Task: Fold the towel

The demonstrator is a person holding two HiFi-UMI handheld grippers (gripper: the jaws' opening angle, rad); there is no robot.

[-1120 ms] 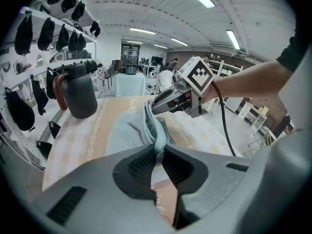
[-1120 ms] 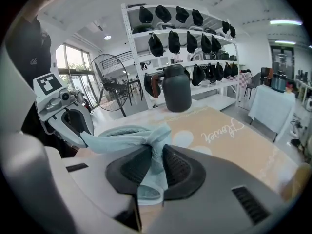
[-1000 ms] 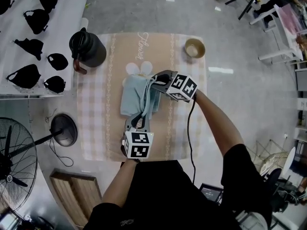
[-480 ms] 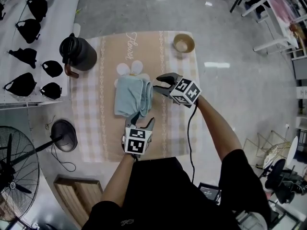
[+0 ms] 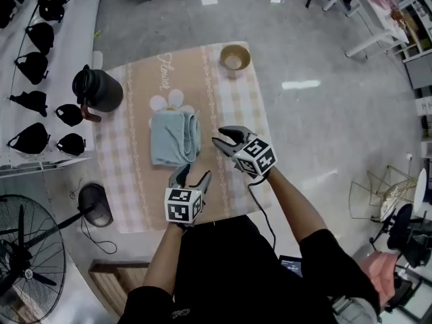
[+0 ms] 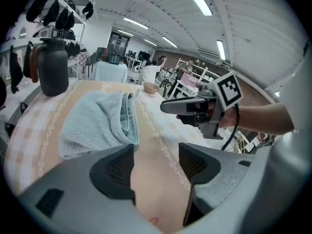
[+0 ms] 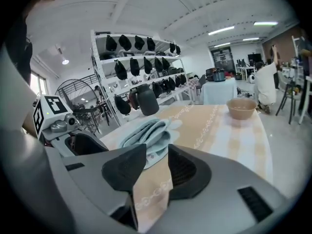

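Observation:
A light blue towel point(image 5: 173, 138) lies folded on the beige tablecloth point(image 5: 233, 106); it also shows in the left gripper view point(image 6: 97, 121) and the right gripper view point(image 7: 148, 133). My left gripper point(image 5: 190, 177) hangs just short of the towel's near edge, apart from it. Its jaws have just been opening, and only tablecloth shows between them point(image 6: 156, 165). My right gripper point(image 5: 223, 139) stands to the right of the towel, clear of it. Its jaws have also just been opening and hold nothing point(image 7: 157, 165).
A black jug point(image 5: 96, 90) stands at the table's far left and a tan bowl point(image 5: 235, 57) at the far right corner. White shelves with several black caps point(image 5: 34, 100) run along the left. A floor fan point(image 5: 27, 275) stands at the lower left.
Both grippers were at the towel's edges a second ago. Both have since opened, let go and drawn back toward the person. The towel stays folded on the table.

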